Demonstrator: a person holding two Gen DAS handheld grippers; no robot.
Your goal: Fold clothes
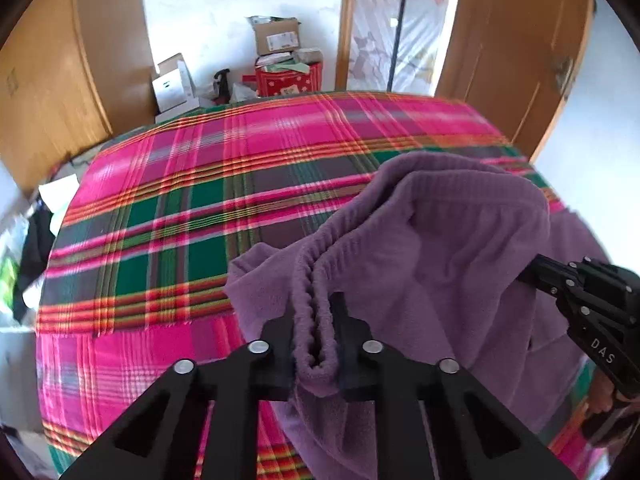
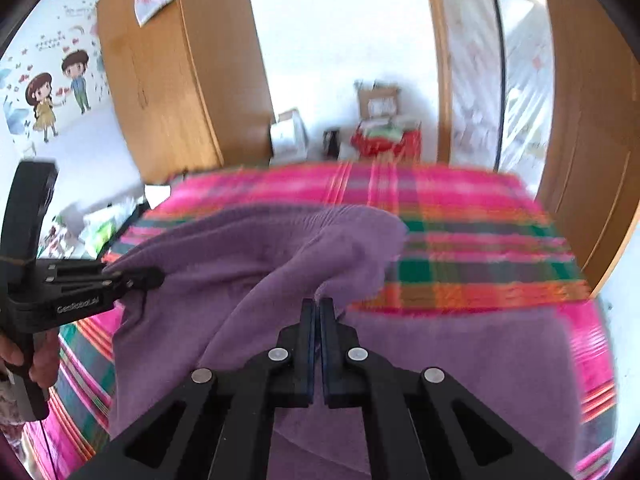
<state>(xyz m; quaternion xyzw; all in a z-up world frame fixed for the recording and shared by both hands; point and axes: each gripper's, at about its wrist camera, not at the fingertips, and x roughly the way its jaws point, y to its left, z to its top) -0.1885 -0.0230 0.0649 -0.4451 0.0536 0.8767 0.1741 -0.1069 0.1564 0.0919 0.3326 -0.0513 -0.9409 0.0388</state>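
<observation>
Right now your left gripper (image 1: 316,332) is pinching the ruffled, elasticated edge of the purple fleece garment (image 1: 432,248); a doubled ridge of that hem is sitting squeezed between its two fingers. Your right gripper (image 2: 318,320) is clenched too, its blue-edged pads pressed nearly flat together with a thin fold of the same fleece caught at their tips. Between the two grips the cloth is rising into a loose hump and draping down on both sides, so part of it is hanging off the surface while the rest is lying on the plaid blanket (image 1: 168,216) at the near right of the bed. In the left wrist view your right gripper is reaching into the fabric from the right edge, held by your hand (image 1: 600,400). Beyond the far edge of the bed, cardboard boxes (image 1: 276,36) and a red box (image 1: 288,80) are standing against the white wall, between a wooden wardrobe (image 1: 60,80) on the left and a wooden door (image 1: 516,48) on the right.
</observation>
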